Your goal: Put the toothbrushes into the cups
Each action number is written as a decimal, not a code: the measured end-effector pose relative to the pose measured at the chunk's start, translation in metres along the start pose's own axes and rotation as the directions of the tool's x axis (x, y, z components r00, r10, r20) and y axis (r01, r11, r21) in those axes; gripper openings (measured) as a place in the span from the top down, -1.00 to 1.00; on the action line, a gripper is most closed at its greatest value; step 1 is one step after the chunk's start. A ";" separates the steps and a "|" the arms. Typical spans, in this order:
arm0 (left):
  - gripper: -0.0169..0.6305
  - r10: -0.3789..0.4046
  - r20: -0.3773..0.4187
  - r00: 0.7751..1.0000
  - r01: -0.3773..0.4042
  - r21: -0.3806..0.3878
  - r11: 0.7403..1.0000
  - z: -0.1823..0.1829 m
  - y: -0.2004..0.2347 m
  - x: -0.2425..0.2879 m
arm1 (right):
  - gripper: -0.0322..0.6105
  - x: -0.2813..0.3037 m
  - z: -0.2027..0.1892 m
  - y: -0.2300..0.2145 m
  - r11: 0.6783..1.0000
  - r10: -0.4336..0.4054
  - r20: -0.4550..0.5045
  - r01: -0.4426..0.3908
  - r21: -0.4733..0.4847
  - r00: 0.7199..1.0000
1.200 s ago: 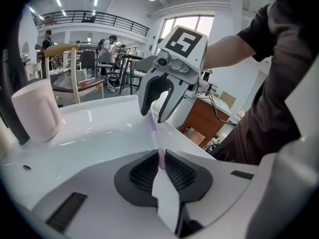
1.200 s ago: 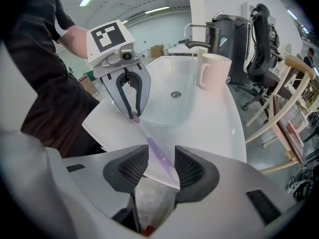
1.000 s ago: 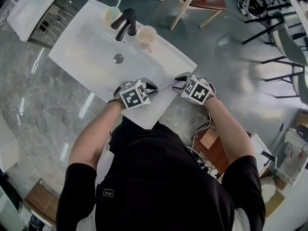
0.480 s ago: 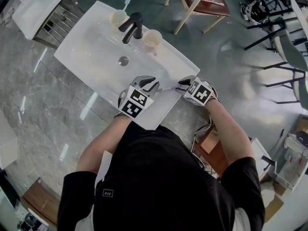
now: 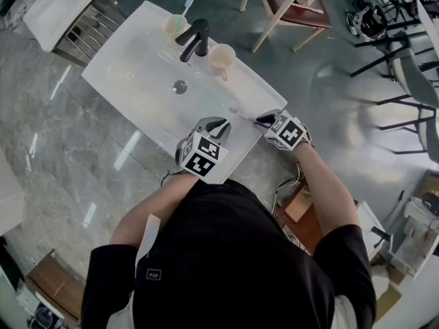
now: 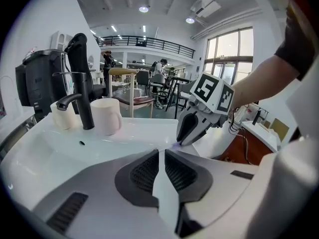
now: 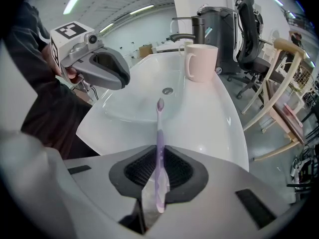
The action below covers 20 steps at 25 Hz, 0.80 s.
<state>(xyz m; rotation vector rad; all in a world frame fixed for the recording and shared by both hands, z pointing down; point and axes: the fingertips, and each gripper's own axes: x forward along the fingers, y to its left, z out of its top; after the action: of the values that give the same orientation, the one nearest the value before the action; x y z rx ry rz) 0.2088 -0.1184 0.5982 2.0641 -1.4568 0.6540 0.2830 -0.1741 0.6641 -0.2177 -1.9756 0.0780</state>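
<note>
**A:** Start at the left. What stands on the basin (image 5: pixel 110 67)?

**B:** Behind the bowl is the left cup (image 5: pixel 174 25), with a blue brush (image 5: pixel 185 7) standing in it, head up. Just right of it is the black tap (image 5: pixel 194 38), then the right cup (image 5: pixel 222 57), which holds nothing I can see.

**A:** And the left claw?

**B:** The left claw (image 5: pixel 218 123) hangs over the basin's near edge. Its jaws have just been closing and are all but pressed together, with only a slit between the pads and nothing in it.

**A:** Where is the lilac brush?

**B:** The lilac brush (image 7: pixel 159 133) is in the right claw (image 5: pixel 259 120), at the basin's near right corner. Those jaws have just been closing too, and they now pinch the handle near its tail. The brush's long axis runs straight along the claw. Its head points away from the claw, out over the bowl toward the drain (image 5: pixel 180 86). I cannot tell whether the head touches the basin. It is well apart from both cups.

**A:** Any writing?

**B:** Each cube (image 5: pixel 201 157) bears black-and-white square markers. The black shirt (image 5: pixel 206 252) has a small white mark, too small to read.
</note>
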 end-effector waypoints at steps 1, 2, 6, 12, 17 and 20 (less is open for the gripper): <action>0.80 -0.002 -0.002 1.000 0.002 -0.003 1.000 -0.001 -0.001 0.000 | 0.70 0.000 0.001 0.000 1.000 0.001 0.009 -0.001 0.002 1.000; 0.81 -0.003 -0.003 1.000 0.003 -0.004 1.000 -0.002 -0.002 0.000 | 0.70 -0.001 0.002 0.001 1.000 0.004 0.023 -0.004 0.006 1.000; 0.82 0.001 -0.004 1.000 -0.001 0.012 1.000 0.001 -0.004 -0.005 | 0.70 -0.010 0.008 -0.001 0.998 0.010 0.101 -0.017 0.063 0.995; 0.85 0.049 0.019 0.999 -0.050 0.038 0.998 0.025 0.006 -0.023 | 0.70 -0.050 0.041 -0.002 0.973 0.024 0.341 -0.099 0.206 0.940; 0.86 0.077 0.058 0.995 -0.081 0.074 0.994 0.045 0.030 -0.045 | 0.70 -0.074 0.075 0.009 0.959 0.000 0.478 -0.135 0.248 0.878; 0.87 0.060 0.072 0.996 -0.068 0.105 0.992 0.046 0.052 -0.057 | 0.70 -0.082 0.099 0.016 0.942 -0.046 0.543 -0.144 0.302 0.839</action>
<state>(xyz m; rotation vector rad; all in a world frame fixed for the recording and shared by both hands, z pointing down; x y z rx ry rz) 0.1461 -0.1237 0.5340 2.1478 -1.5634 0.7069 0.2264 -0.1698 0.5473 -0.0199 -2.4835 0.5614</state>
